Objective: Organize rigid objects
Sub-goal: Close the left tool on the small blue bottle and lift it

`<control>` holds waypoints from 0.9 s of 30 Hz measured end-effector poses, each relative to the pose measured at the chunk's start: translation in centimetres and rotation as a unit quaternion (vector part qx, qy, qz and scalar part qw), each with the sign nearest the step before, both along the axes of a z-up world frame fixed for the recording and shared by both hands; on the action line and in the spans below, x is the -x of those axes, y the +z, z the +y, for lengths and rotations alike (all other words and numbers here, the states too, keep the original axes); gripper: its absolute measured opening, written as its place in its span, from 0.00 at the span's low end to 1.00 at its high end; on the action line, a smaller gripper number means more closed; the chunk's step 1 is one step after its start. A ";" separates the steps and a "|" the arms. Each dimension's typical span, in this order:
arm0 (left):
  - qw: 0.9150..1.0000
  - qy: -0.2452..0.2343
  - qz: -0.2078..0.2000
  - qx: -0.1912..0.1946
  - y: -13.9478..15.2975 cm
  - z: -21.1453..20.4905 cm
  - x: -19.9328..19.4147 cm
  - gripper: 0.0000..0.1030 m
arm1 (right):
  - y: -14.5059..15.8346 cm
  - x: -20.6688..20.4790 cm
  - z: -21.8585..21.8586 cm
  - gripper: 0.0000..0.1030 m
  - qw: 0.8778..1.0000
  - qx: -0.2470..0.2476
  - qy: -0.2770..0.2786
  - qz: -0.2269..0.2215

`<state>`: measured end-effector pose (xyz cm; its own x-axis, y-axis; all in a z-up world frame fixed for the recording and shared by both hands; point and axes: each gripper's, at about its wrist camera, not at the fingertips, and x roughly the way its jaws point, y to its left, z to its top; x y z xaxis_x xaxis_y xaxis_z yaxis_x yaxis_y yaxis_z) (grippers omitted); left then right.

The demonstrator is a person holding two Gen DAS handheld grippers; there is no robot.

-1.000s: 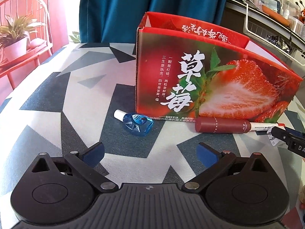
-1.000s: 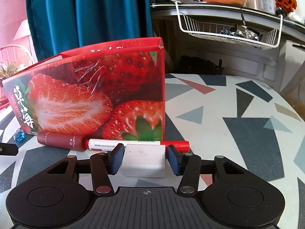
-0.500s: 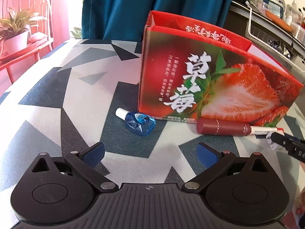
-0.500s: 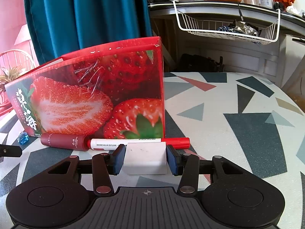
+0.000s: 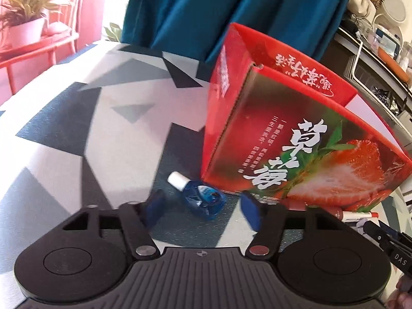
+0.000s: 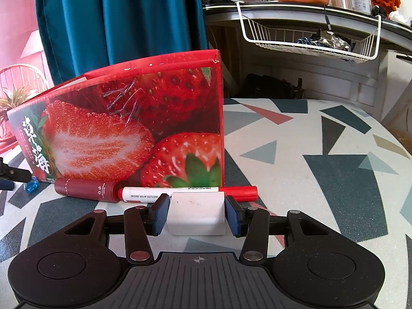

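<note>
A small blue bottle with a white cap (image 5: 199, 197) lies on the table beside the red strawberry box (image 5: 296, 139). My left gripper (image 5: 203, 209) is open with its pads on either side of the bottle, not touching it. In the right wrist view, my right gripper (image 6: 197, 215) is shut on a white block (image 6: 196, 212) resting on the table. Behind it lie a dark red tube (image 6: 87, 189) and a white marker with a red cap (image 6: 190, 193), against the box (image 6: 128, 128).
The patterned table (image 6: 322, 167) extends to the right of the box. A teal curtain (image 6: 116, 18) hangs behind. A white wire basket (image 6: 309, 38) hangs under a cluttered shelf at the back right. A red chair and potted plant (image 5: 25, 25) stand at the left.
My left gripper has moved forward and right, so its pads now flank the blue bottle, and its jaws have narrowed. My right gripper stays shut on the white block, nearly still.
</note>
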<state>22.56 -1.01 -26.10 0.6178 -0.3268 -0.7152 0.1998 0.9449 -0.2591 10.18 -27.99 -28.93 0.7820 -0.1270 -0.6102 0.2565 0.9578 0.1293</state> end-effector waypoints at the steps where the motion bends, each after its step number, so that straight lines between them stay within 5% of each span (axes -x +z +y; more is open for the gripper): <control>1: 1.000 -0.004 -0.003 -0.003 -0.1 -0.3 -0.1 0.55 | 0.0 0.0 0.0 0.42 1.000 0.000 0.002 0.000; 8: 0.999 -0.015 -0.020 -0.028 -0.3 -1.9 -0.3 0.53 | 0.0 -0.1 0.0 0.42 1.000 0.000 0.004 0.000; 11: 0.999 -0.019 -0.023 -0.034 -0.3 -1.7 -0.2 0.37 | 0.0 -0.1 0.0 0.42 1.000 0.000 0.004 0.000; 27: 0.997 -0.046 -0.042 -0.046 -0.5 -1.5 2.1 0.37 | 0.0 0.0 0.0 0.42 1.000 0.000 0.004 -0.001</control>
<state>20.46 -2.54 -26.58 0.6474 -0.3194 -0.6920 0.3032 0.9410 -0.1506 10.23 -27.94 -28.96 0.7836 -0.1201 -0.6096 0.2486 0.9598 0.1305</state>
